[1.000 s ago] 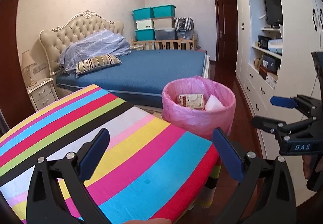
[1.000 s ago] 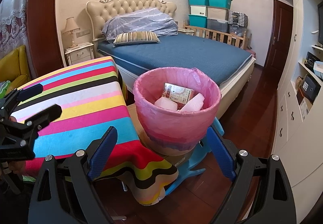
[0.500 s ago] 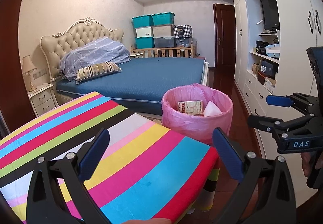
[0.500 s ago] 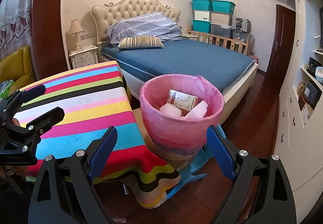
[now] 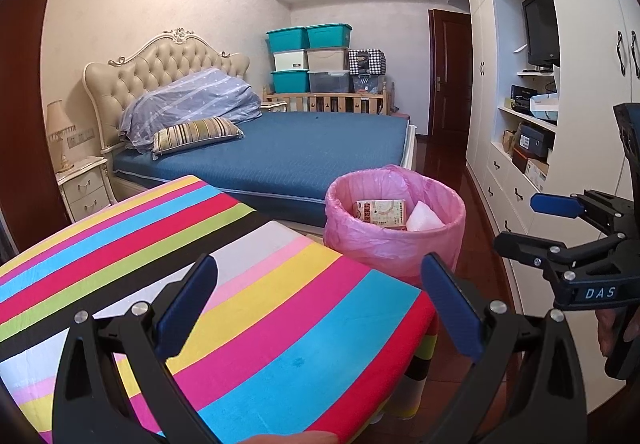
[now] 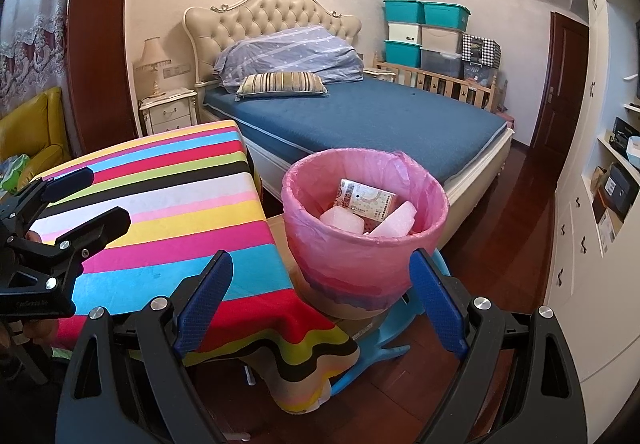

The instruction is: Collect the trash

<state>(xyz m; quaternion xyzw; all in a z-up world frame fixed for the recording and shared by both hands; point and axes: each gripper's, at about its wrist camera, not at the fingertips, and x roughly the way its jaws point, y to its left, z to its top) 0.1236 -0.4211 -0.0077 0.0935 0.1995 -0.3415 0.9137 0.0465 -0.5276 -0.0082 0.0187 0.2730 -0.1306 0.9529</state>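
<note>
Bedroom setting: rainbow-striped cloth-covered surface (image 5: pixel 168 276) lying bare at 9 o'clock in the left wrist view. Round bin lined with a pink plastic bag (image 6: pixel 362 244) sitting just beside it at 12 o'clock, holding a printed cardboard packet (image 6: pixel 366 199) and white foam pieces (image 6: pixel 342 219). Left gripper (image 5: pixel 318 304) and right gripper (image 6: pixel 320 298): fingers spreading wide, carrying nothing. Step judged: collecting appearing finished; next move calling for checking for remaining litter.
</note>
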